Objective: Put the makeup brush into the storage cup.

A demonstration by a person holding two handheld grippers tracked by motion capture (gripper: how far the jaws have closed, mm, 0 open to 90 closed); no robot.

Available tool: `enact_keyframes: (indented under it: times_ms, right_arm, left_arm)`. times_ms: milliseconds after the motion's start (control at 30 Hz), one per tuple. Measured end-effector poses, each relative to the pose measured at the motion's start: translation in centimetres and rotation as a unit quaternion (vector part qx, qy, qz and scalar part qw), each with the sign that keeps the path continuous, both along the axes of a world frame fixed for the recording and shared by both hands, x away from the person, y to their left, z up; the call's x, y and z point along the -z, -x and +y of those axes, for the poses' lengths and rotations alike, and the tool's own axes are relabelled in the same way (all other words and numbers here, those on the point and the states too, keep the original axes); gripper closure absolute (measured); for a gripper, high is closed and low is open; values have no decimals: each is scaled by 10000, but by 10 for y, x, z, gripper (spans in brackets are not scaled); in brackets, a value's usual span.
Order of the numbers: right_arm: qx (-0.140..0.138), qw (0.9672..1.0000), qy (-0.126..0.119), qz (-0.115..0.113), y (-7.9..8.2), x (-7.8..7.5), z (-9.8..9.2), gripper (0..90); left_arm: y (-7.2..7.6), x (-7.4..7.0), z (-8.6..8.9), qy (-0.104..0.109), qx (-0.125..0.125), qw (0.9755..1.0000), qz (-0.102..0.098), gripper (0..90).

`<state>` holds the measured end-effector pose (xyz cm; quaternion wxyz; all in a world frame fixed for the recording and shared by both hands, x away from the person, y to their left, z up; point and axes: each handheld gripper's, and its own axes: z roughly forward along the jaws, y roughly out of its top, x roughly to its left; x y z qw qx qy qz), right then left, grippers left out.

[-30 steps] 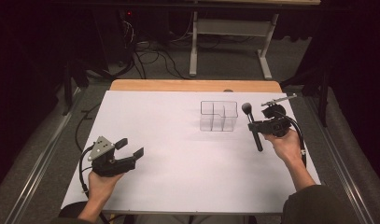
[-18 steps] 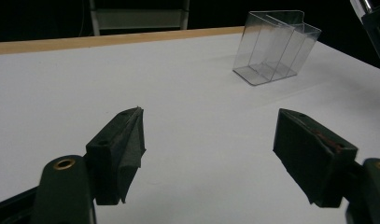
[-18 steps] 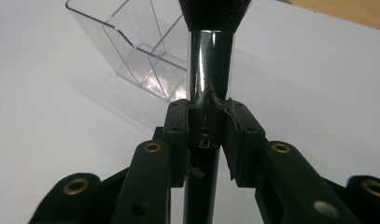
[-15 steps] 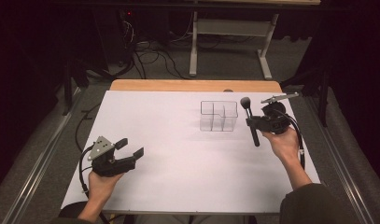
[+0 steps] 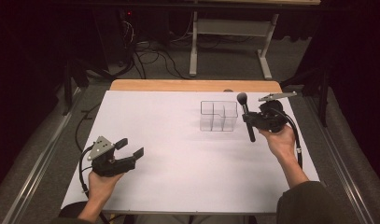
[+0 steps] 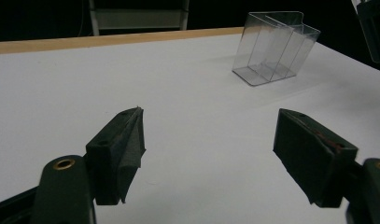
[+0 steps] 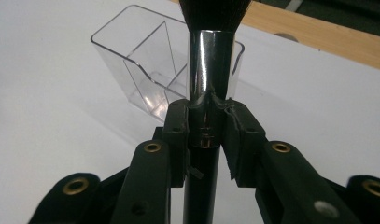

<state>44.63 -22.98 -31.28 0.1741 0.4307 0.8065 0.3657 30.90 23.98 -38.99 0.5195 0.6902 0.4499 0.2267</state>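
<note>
While the right gripper pinches the brush at its metal collar, bristles pointing to the far edge of the table, the step in hand looks like carrying it to the clear box, which stands just beside it near the far right corner. Next the brush probably must be tipped upright and lowered into one compartment. The left gripper rests near the front left corner, its jaws spread and empty. Compared with one second ago, the brush stands a little nearer to the box.
</note>
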Motion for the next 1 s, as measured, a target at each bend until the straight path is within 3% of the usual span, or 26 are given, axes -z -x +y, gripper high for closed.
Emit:
enact_keyframes:
  times_ms: [433, 1000]
  right_arm:
    - [-59, 9992, -237, -304, -4, -14, 11, 741]
    - [52, 9986, -324, -413, -16, -20, 18, 738]
  left_arm:
    - [0, 0, 1, 16, -16, 10000, -11, 248]
    - [0, 0, 0, 8, 16, 10000, -1, 248]
